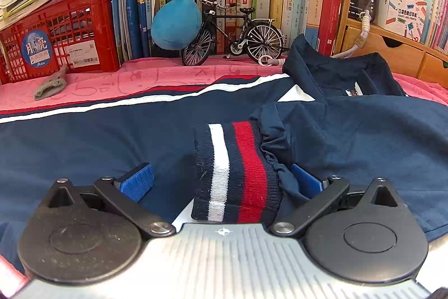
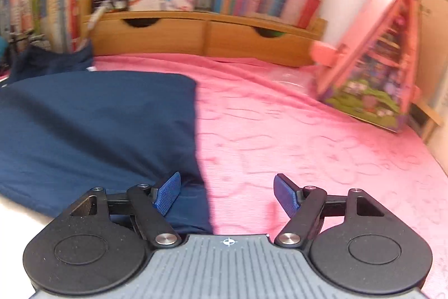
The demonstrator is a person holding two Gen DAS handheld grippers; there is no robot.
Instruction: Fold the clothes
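Bare pink textured cloth [image 2: 280, 131] lay open ahead of the right gripper [image 2: 226, 195], up to a low wooden drawer unit [image 2: 201, 38] and a leaning pink toy house box [image 2: 372, 69]. On the left, the spread navy jacket [image 1: 84, 142] filled the near surface; behind it (along the books) stood a black model bicycle [image 1: 232, 38], a blue plush ball [image 1: 176, 23] and a red plastic crate [image 1: 70, 30].
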